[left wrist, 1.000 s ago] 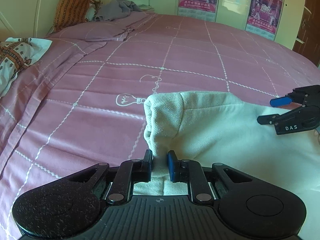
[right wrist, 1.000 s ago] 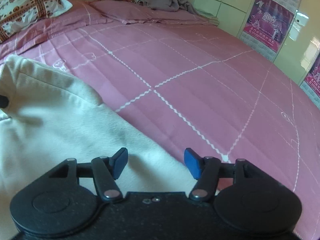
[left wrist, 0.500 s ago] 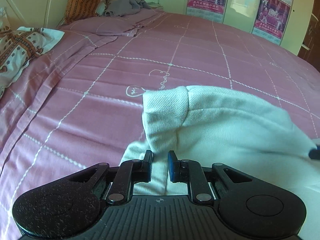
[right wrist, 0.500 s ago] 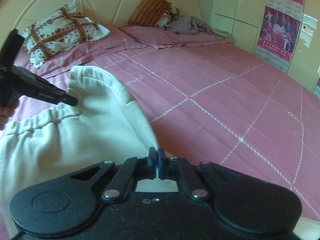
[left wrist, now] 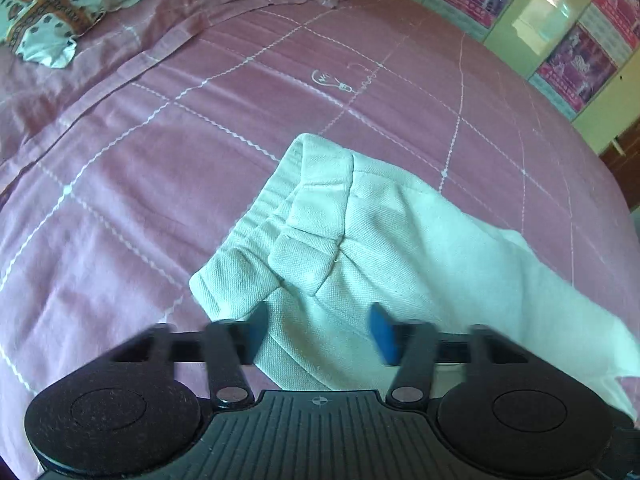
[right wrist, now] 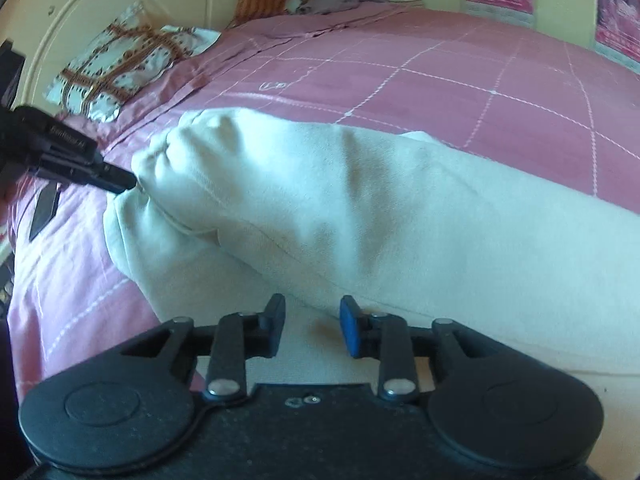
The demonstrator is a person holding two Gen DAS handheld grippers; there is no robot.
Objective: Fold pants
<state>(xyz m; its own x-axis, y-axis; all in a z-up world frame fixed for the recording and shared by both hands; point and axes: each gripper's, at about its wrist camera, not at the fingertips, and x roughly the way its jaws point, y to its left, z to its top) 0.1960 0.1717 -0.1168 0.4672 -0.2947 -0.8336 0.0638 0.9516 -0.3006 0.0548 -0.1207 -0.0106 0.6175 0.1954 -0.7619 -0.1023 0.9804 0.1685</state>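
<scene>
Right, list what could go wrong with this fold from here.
1. Both the left gripper and the right gripper have jaws opening with nothing pinched, so the puffed top layer of the pants may spring back or slide.
2. The waistband corner lies bunched; pressing it now would likely set a crooked crease.
3. The pants sit loose on the bedsheet, so a nudge could drag the layers apart.
</scene>
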